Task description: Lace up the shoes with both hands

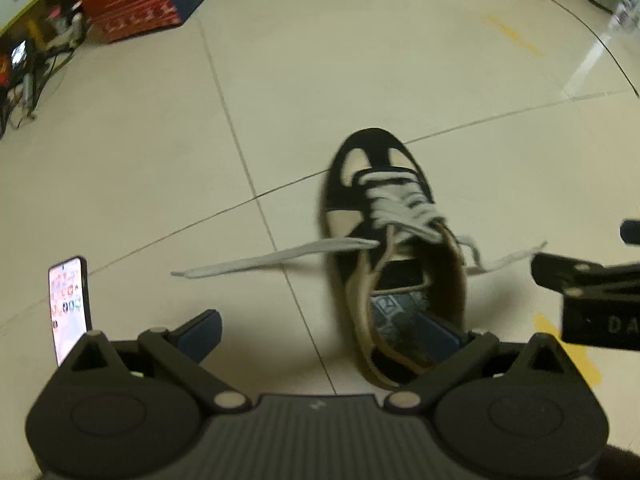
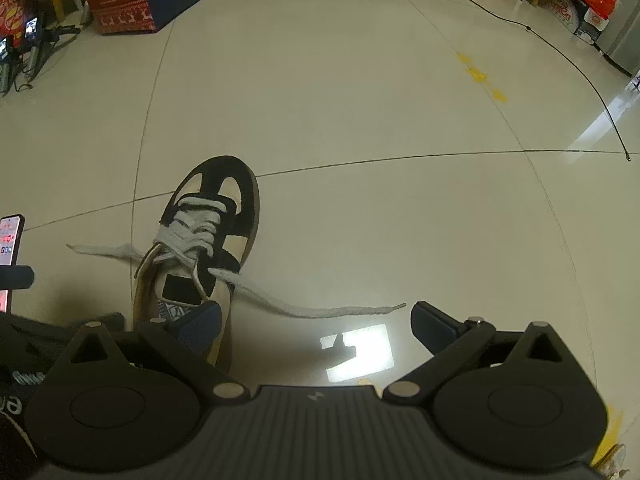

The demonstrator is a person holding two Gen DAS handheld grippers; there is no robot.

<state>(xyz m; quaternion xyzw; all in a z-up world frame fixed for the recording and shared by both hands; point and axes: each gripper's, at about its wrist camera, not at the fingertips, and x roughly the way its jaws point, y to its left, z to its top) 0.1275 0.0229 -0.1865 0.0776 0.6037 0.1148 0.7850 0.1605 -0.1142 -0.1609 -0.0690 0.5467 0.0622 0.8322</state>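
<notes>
Left hand-held gripper (image 1: 322, 330) spread wide, shoe (image 1: 384, 240) toe pointing away

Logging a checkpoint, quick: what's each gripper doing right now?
Left gripper: open, holding nothing.
Right gripper: open, holding nothing; grey flat shoelace lies between its fingers.

Black-and-cream shoe (image 2: 208, 236) upright on floor; grey lace (image 2: 304, 300) ends apparently loose, trailing sideways.

Two matching black handheld grippers

Each of the left gripper (image 1: 322, 330) and right gripper (image 2: 320, 322) is built from round black housings, silver pivot screws, a ribbed grey centre plate and dark blue fingertip pads (image 2: 434, 326).
</notes>
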